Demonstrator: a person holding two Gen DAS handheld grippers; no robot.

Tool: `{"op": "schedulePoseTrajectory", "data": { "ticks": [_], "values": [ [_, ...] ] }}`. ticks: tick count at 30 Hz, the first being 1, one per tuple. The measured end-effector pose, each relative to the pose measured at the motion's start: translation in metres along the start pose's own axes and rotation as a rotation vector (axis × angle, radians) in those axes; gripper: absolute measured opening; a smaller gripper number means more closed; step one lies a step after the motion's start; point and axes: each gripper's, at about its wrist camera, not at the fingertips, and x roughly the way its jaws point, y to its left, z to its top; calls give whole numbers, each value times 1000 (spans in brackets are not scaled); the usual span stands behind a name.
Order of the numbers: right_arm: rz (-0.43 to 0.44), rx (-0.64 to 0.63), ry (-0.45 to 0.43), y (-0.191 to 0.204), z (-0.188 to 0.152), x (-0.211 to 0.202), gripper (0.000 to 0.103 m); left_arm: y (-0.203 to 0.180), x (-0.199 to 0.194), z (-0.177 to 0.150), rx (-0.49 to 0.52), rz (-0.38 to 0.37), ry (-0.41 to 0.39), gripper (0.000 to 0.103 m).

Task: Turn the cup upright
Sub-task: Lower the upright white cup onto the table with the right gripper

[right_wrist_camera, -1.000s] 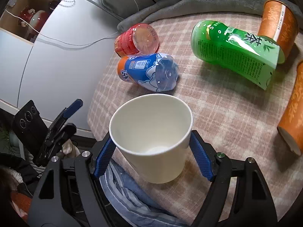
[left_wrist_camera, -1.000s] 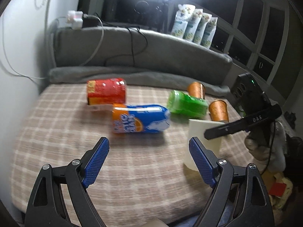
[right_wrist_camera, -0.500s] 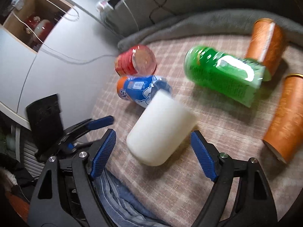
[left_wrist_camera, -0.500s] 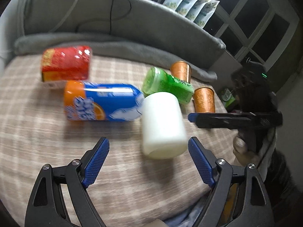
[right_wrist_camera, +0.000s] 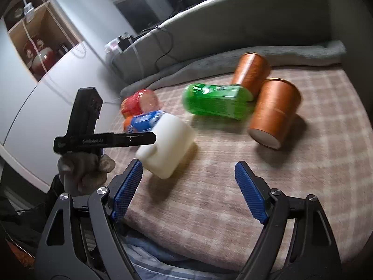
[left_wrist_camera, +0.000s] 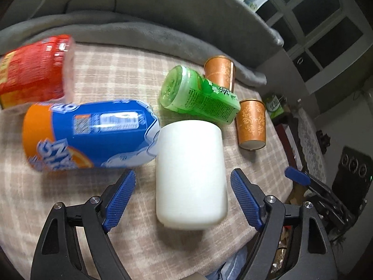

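A white paper cup (left_wrist_camera: pixel 190 175) lies on its side on the checked tablecloth (left_wrist_camera: pixel 105 74), its closed base toward me. My left gripper (left_wrist_camera: pixel 184 200) is open, its blue pads on either side of the cup's base end without touching it. In the right wrist view the cup (right_wrist_camera: pixel 166 144) lies left of centre. My right gripper (right_wrist_camera: pixel 188 191) is open and empty, drawn back to the right of the cup. The left gripper's body (right_wrist_camera: pixel 105 141) shows there beside the cup.
A blue and orange bottle (left_wrist_camera: pixel 91 135) lies just left of the cup, touching it. A red bottle (left_wrist_camera: pixel 35 70) lies behind that. A green bottle (left_wrist_camera: pixel 200 98) and two orange cups (left_wrist_camera: pixel 251 123) lie behind and to the right. A grey blanket (left_wrist_camera: pixel 139 32) lines the table's back.
The right gripper has let go of the white cup, which went from upright to lying on its side. The right gripper pulled back; the left gripper moved in around the cup.
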Motion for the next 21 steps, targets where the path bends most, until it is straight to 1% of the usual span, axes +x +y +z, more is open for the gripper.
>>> {"op": "schedulePoseTrajectory", "data": {
  "ticks": [3, 5, 11, 13, 14, 15, 21],
  "values": [
    [-12, 14, -10, -6, -3, -6, 84, 0, 15, 11, 13, 0, 69, 83],
    [-21, 20, -13, -7, -5, -6, 84, -2, 21, 17, 24, 0, 99, 83],
    [-36, 26, -15, -9, -6, -4, 84, -13, 36, 28, 87, 33, 159, 83],
    [-43, 24, -15, -8, -7, -4, 84, -13, 39, 29, 90, 36, 172, 82],
    [-47, 23, -16, -8, -7, -4, 84, -13, 40, 31, 89, 37, 180, 77],
    [-51, 21, -15, -7, -7, -3, 84, -13, 42, 31, 88, 32, 190, 76],
    [-55, 15, -26, -6, -6, -5, 84, -21, 44, 30, 116, 47, 173, 75]
  ]
}}
